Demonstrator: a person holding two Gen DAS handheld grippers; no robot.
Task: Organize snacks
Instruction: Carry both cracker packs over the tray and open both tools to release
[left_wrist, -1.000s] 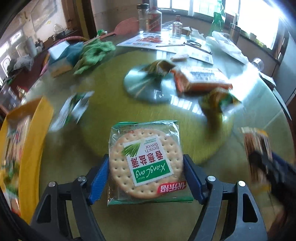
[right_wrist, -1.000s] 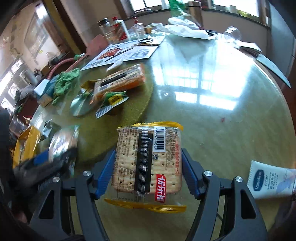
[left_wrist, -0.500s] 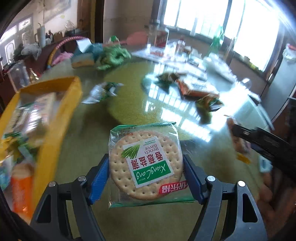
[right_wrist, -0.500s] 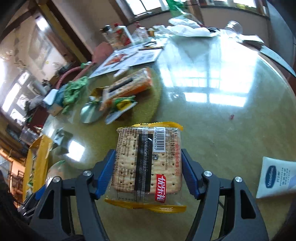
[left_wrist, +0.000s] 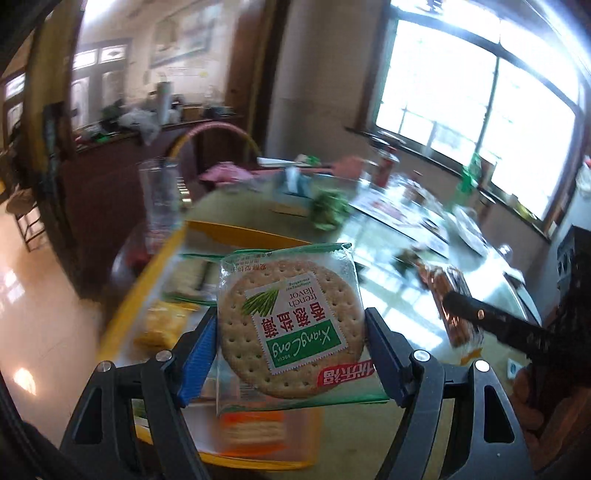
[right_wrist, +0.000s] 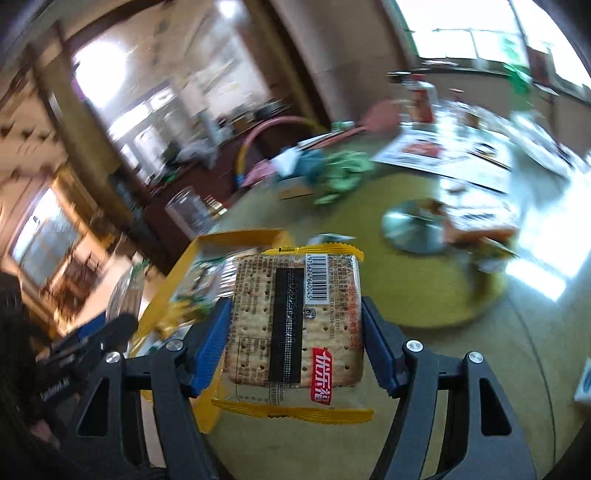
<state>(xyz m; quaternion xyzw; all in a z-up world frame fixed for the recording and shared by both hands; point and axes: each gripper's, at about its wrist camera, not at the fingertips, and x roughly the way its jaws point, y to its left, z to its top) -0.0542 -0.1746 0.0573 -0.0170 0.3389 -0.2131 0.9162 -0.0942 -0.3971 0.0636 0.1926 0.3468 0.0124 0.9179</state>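
Note:
My left gripper (left_wrist: 290, 347) is shut on a green-edged pack of round crackers (left_wrist: 291, 325), held in the air above the yellow box (left_wrist: 236, 232), which has several snack packs inside. My right gripper (right_wrist: 295, 343) is shut on a yellow-edged pack of square crackers (right_wrist: 295, 321), held beside that yellow box (right_wrist: 236, 236), near its right edge. In the left wrist view the right gripper (left_wrist: 491, 321) shows at the right with its pack. In the right wrist view the left gripper (right_wrist: 88, 343) shows at the left over the box.
On the round glass table (right_wrist: 443, 302) lie an orange snack pack (right_wrist: 480, 225), a metal disc (right_wrist: 410, 229), green cloth (right_wrist: 343, 173) and papers (right_wrist: 443, 151). A clear glass (left_wrist: 159, 192) stands behind the box. A white tube (right_wrist: 583, 384) lies at the right edge.
Both grippers rose and swung left with their packs, from over the table's middle to the yellow box. The left pack now hangs above the box.

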